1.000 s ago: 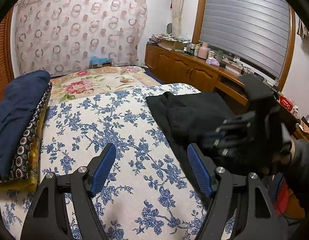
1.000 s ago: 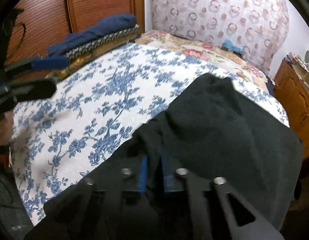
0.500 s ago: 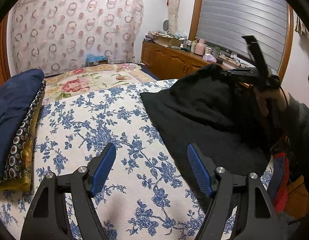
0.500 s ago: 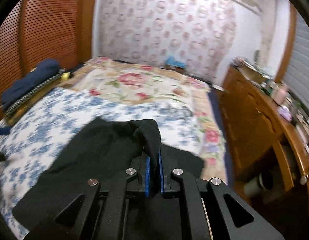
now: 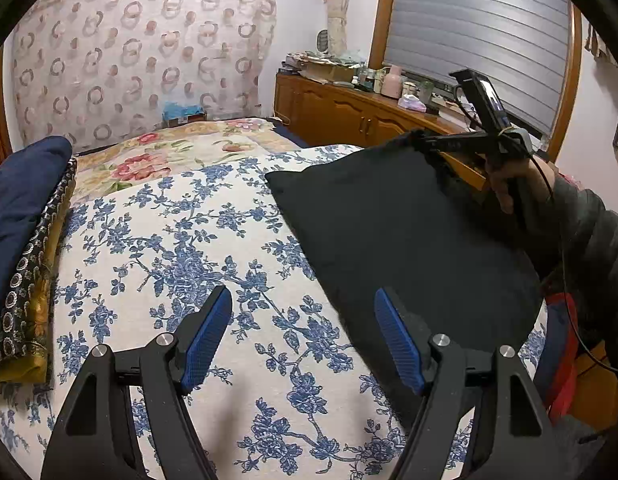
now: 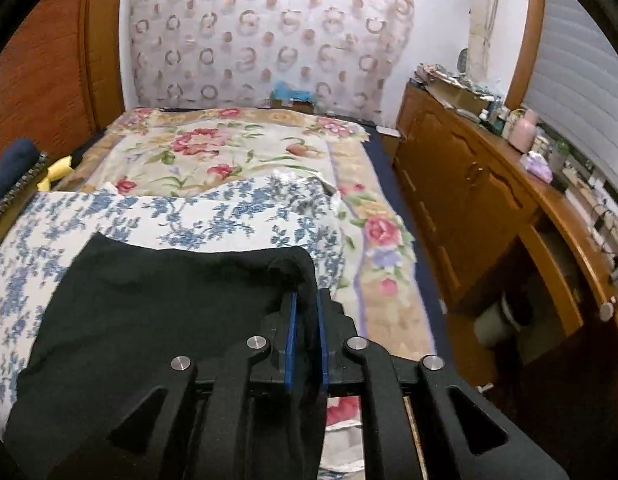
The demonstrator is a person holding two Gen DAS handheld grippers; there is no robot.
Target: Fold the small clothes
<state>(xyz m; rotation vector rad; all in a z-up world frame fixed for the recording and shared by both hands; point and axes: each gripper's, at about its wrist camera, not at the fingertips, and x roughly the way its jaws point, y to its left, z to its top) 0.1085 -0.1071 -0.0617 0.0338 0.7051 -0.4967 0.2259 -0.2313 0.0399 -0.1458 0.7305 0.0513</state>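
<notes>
A black garment (image 5: 397, 232) lies spread on the right side of the bed's blue-flowered sheet (image 5: 181, 248). My right gripper (image 6: 304, 304) is shut on a far corner of the black garment (image 6: 157, 312) and holds that corner lifted above the bed; it also shows in the left wrist view (image 5: 433, 144), at the right. My left gripper (image 5: 303, 320) is open and empty, low over the sheet, its right finger next to the garment's near edge.
A stack of folded dark blue and patterned cloth (image 5: 17, 232) lies along the bed's left edge. A rose-patterned cover (image 6: 237, 152) lies beyond the sheet. A wooden cabinet (image 6: 489, 200) with bottles and clutter runs along the right wall under a shuttered window.
My right gripper has lifted the garment's corner up and pulled it out to the right, spreading the cloth flatter. My left gripper has stayed open in the same place.
</notes>
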